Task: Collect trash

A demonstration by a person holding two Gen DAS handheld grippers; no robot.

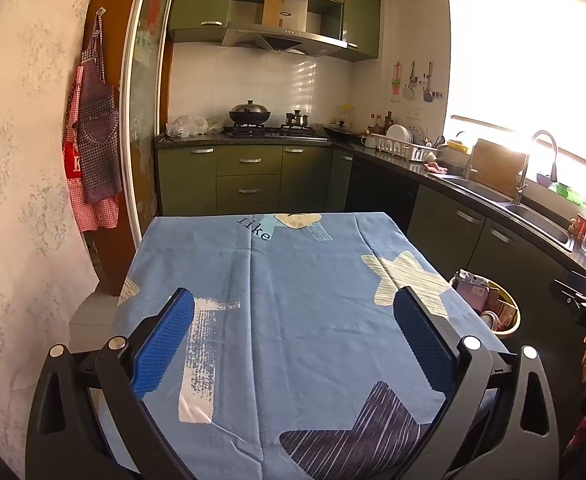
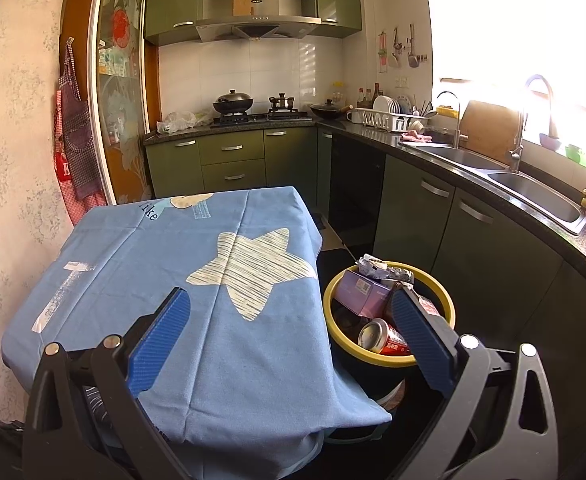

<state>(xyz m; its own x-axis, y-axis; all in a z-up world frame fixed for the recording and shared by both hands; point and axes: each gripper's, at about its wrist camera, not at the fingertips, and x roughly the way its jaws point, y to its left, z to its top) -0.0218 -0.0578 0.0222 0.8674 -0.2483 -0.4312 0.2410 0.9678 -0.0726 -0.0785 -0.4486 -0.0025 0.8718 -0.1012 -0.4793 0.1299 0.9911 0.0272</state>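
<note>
Both the left gripper [image 1: 293, 336] and right gripper [image 2: 291, 336] hung spread and empty over the bare tablecloth [image 1: 293, 280], while the trash, a likely light, crushable can [image 2: 383, 338] best pinched across its sides, lay in the bin [image 2: 333, 292] beside the table's right edge.

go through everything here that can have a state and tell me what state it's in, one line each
left gripper: open, empty, above the table.
right gripper: open, empty.
trash bin: holding trash, on the floor beside the table.
red can: lying on its side in the bin.
purple box: tilted inside the bin.
tablecloth: spread, nothing lying on it.
wok: lidded, on the stove.
</note>
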